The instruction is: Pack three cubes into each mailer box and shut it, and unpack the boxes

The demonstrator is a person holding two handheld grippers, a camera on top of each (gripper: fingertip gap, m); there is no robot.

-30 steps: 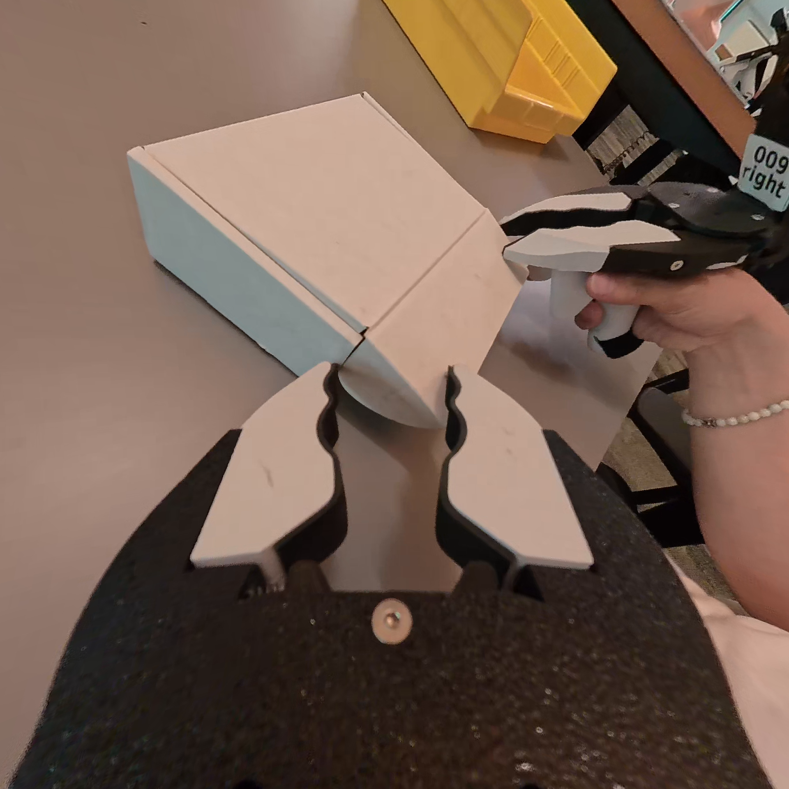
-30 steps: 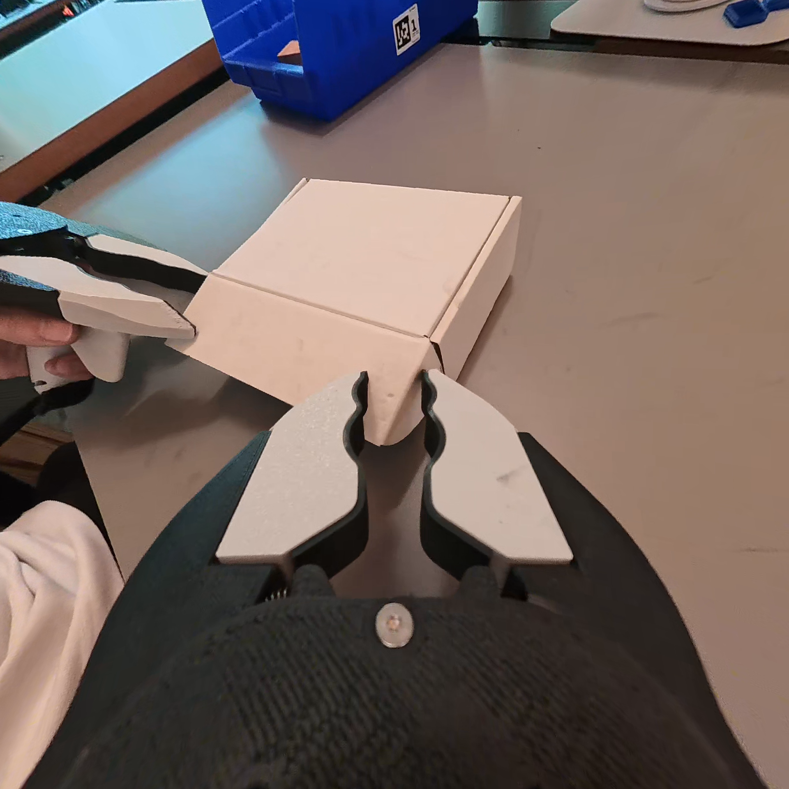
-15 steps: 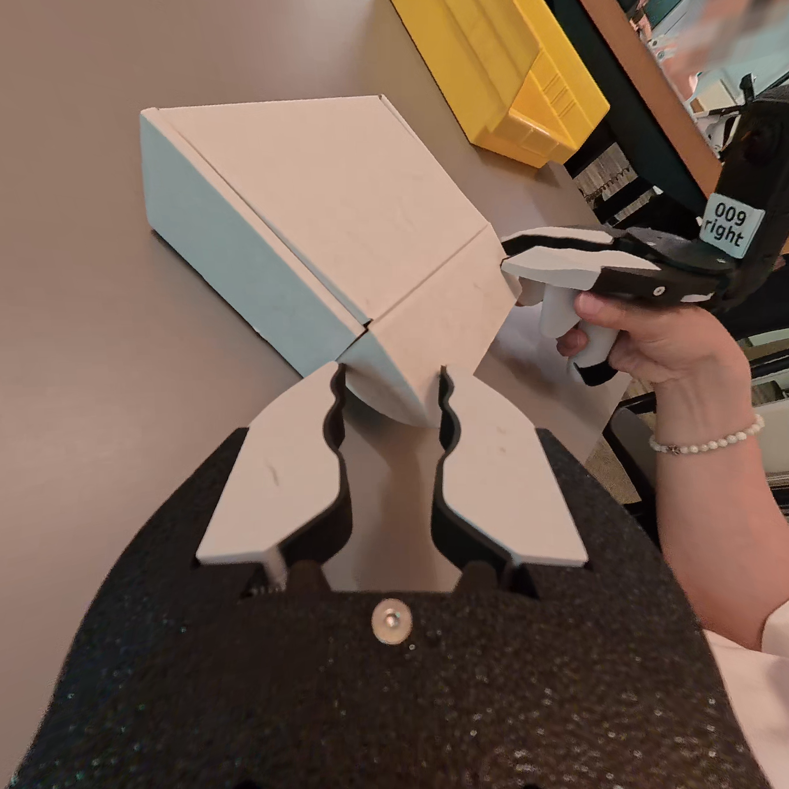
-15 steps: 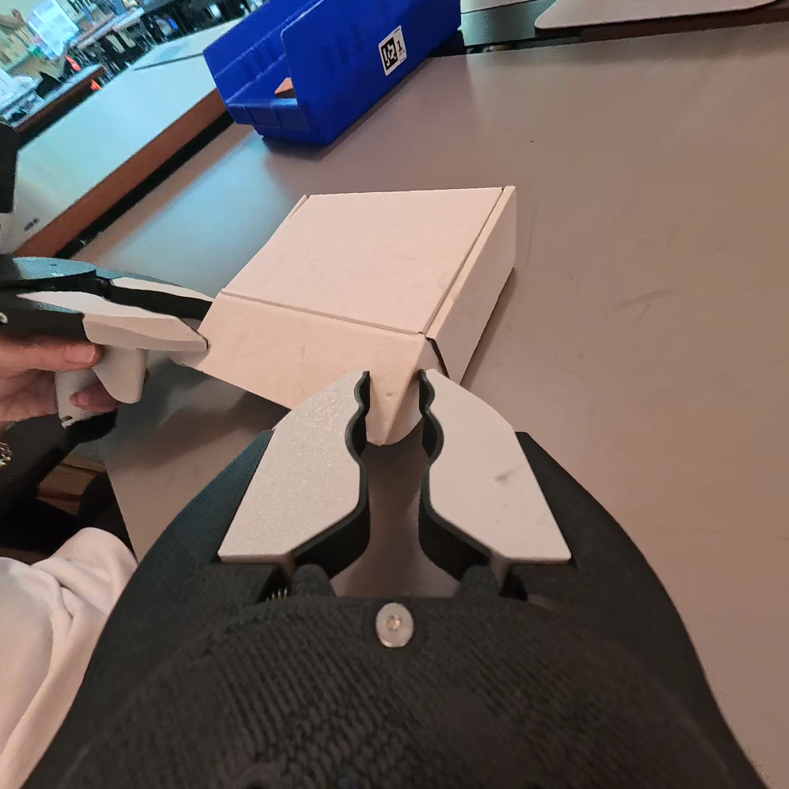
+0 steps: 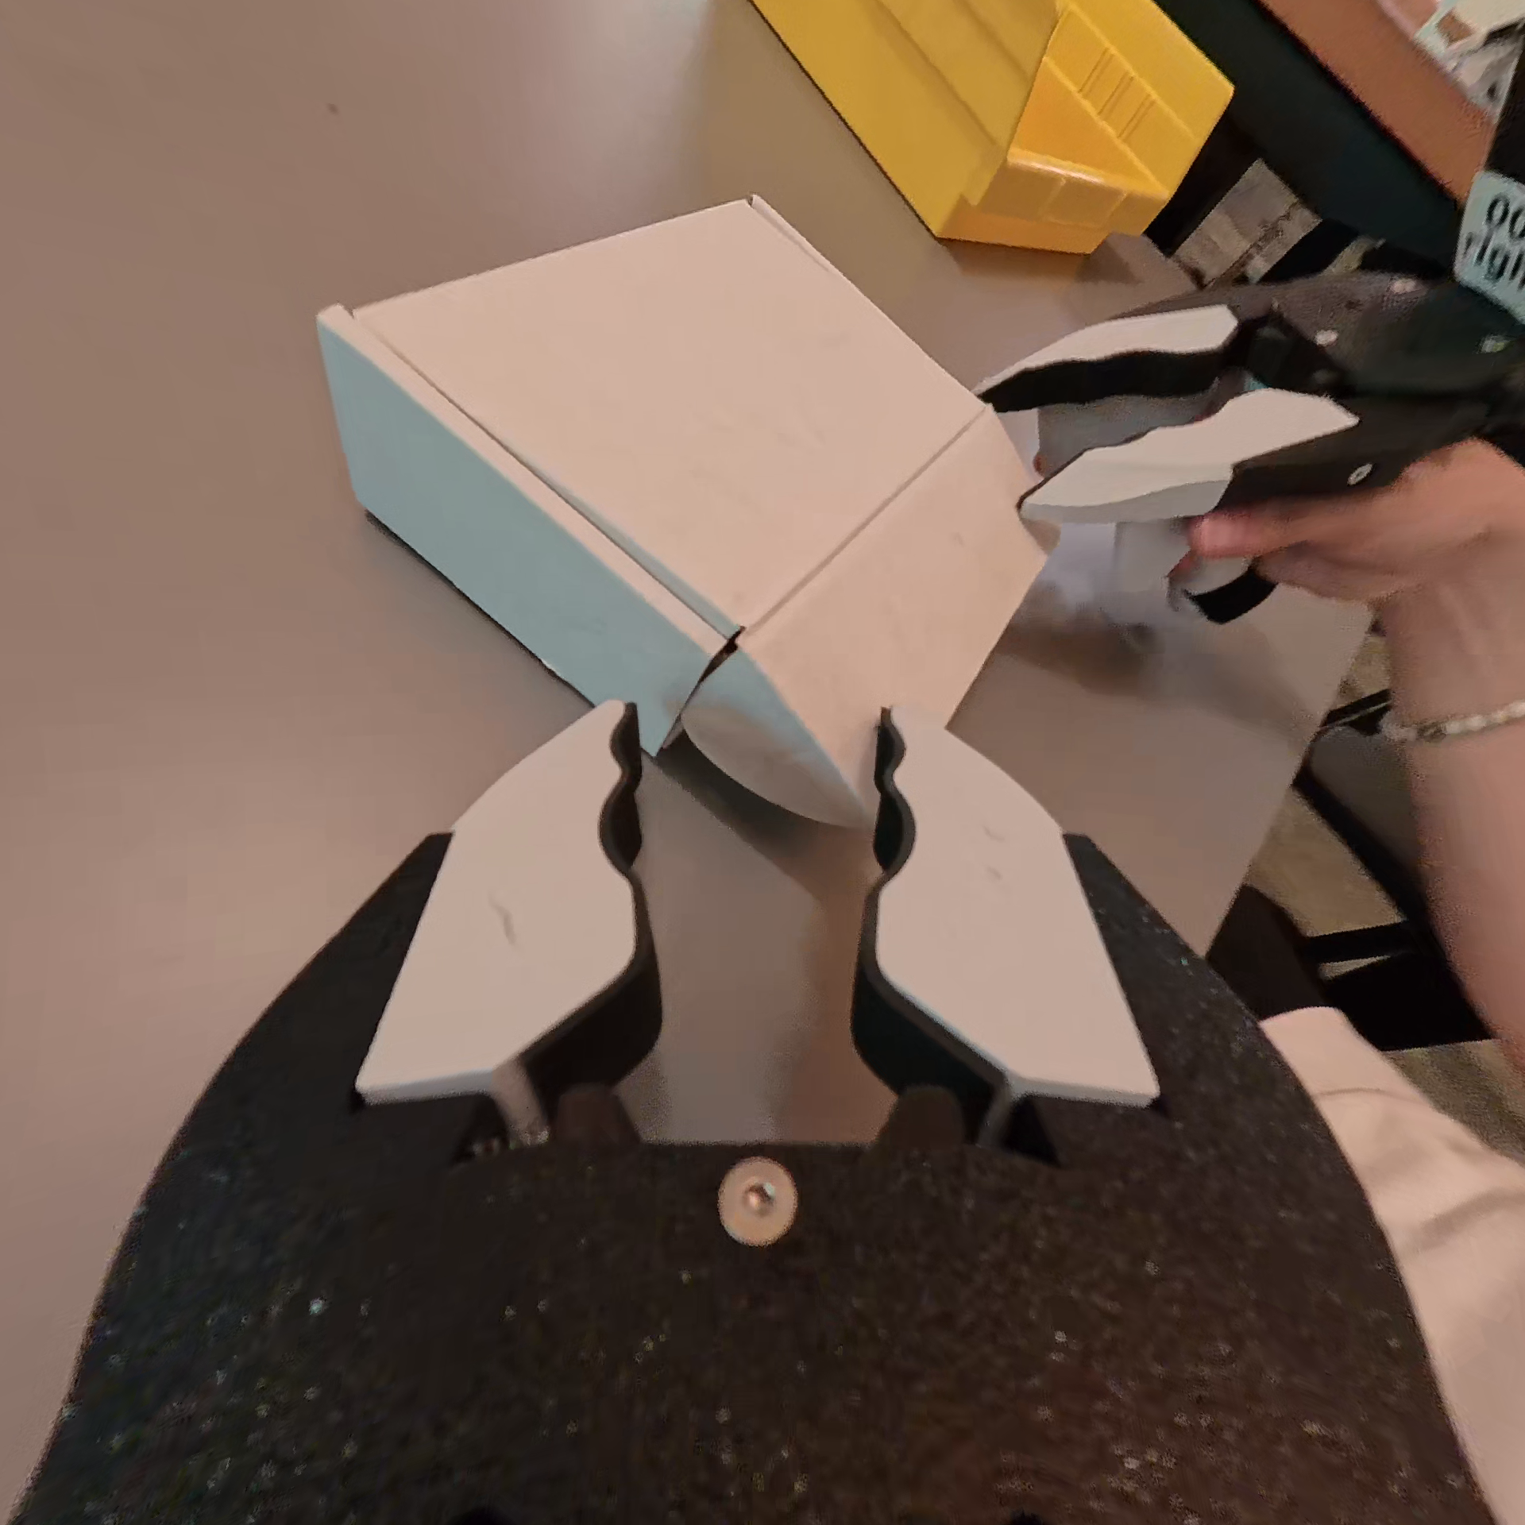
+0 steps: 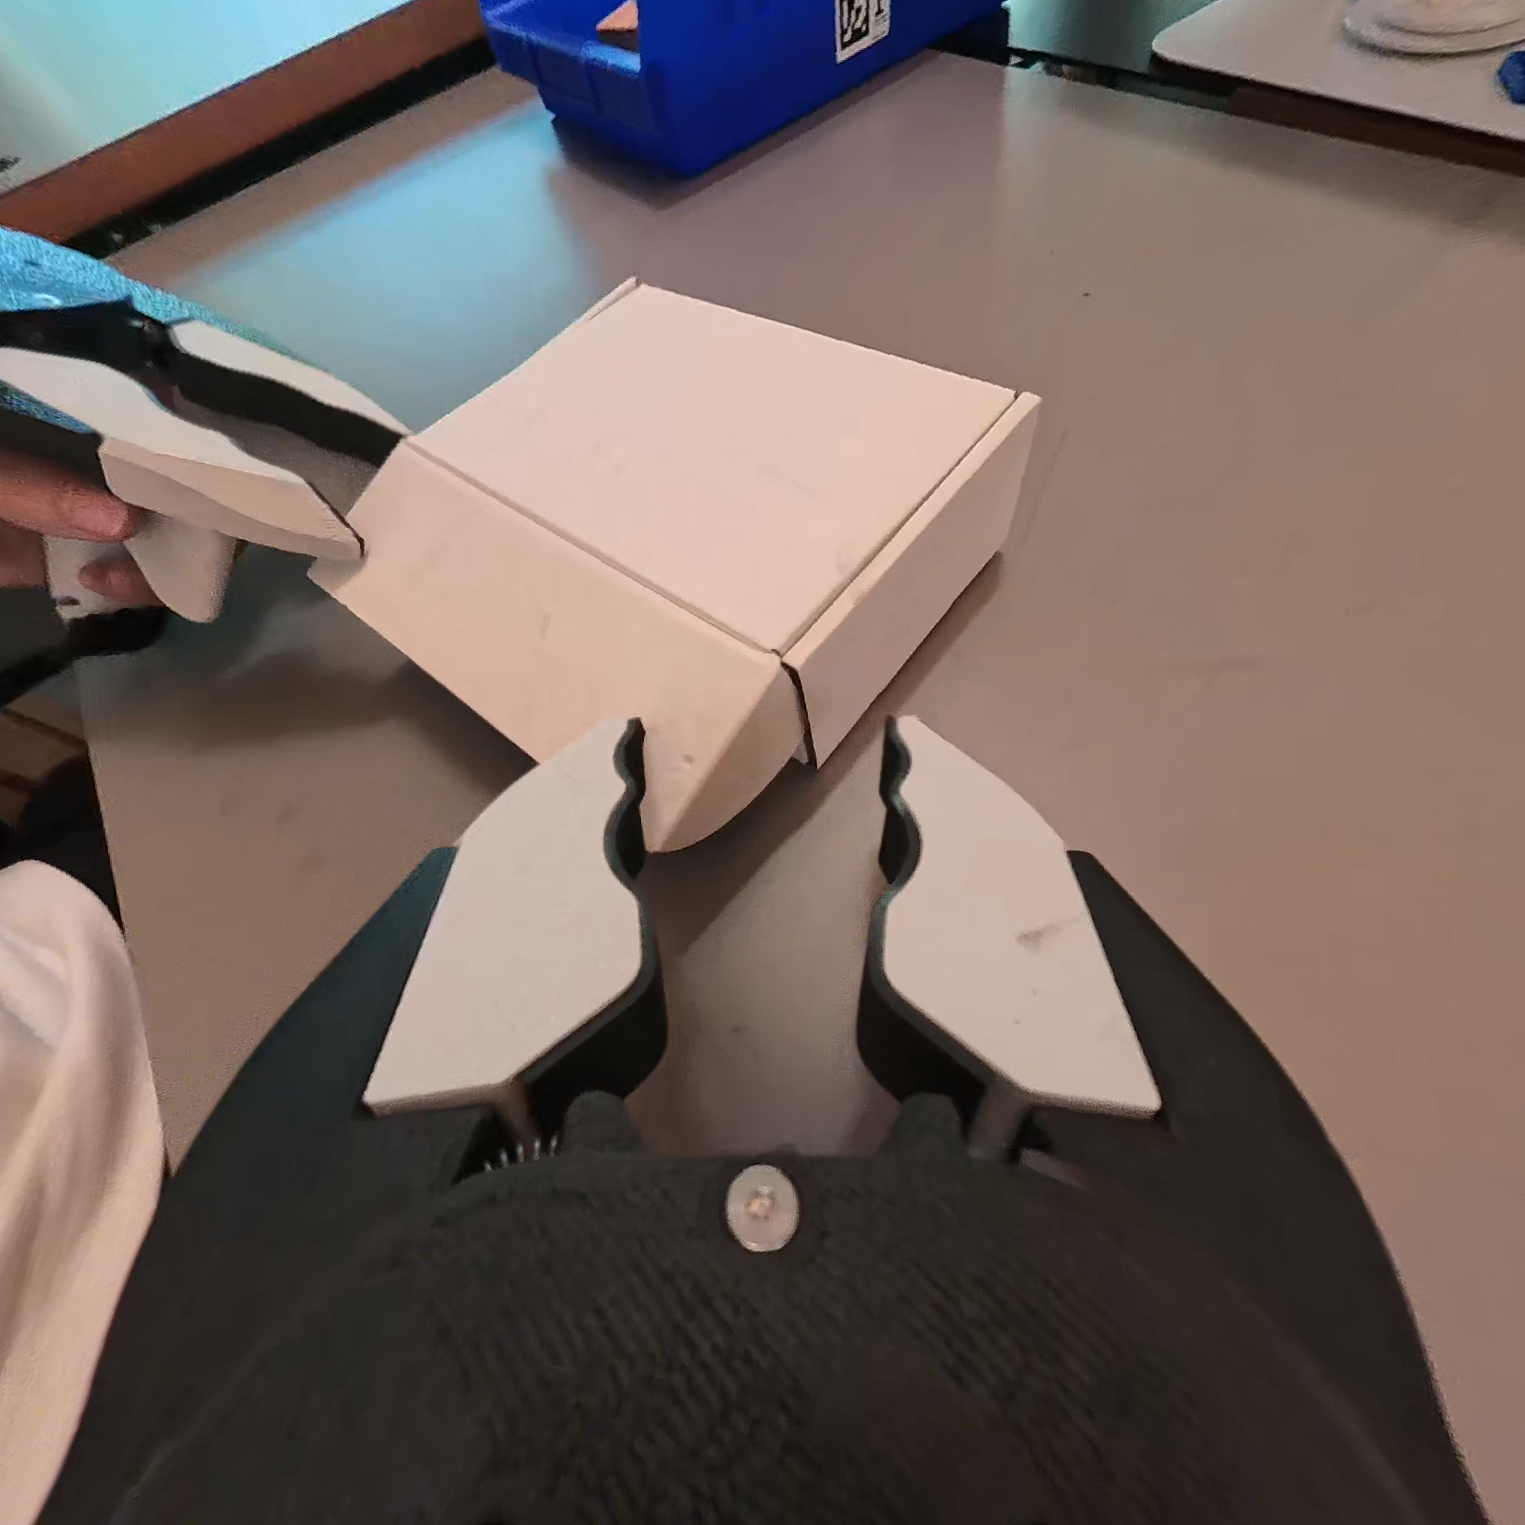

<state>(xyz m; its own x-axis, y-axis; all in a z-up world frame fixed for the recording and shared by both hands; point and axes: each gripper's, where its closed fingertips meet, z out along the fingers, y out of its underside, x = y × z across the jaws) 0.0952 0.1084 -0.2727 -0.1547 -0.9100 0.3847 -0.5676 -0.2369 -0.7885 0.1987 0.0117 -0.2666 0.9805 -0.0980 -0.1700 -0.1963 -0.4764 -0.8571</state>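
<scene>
A white mailer box [image 5: 660,413] lies on the grey table [image 5: 206,619], its lid down flat. Its front flap [image 5: 891,594] sticks out, slanting down toward me, with a rounded ear at each end. My left gripper [image 5: 755,726] is open, with the left ear [image 5: 767,751] lying loose between its jaws. In the right wrist view the box [image 6: 726,462] is at centre. My right gripper [image 6: 761,730] is open, and the right ear [image 6: 710,776] sits by its left finger. Each gripper also shows in the other view, right [image 5: 1011,450] and left [image 6: 371,495], at the flap's far corner. No cubes show.
A yellow bin [image 5: 1031,107] stands behind the box on the right in the left wrist view. A blue bin [image 6: 743,74] stands at the back in the right wrist view. The table's near edge [image 5: 1287,792] is close behind the flap. A hand [image 5: 1353,545] holds the right gripper.
My right gripper has opened wide and let go of the flap's ear. My left gripper has opened a little too. The flap still sticks out from the box.
</scene>
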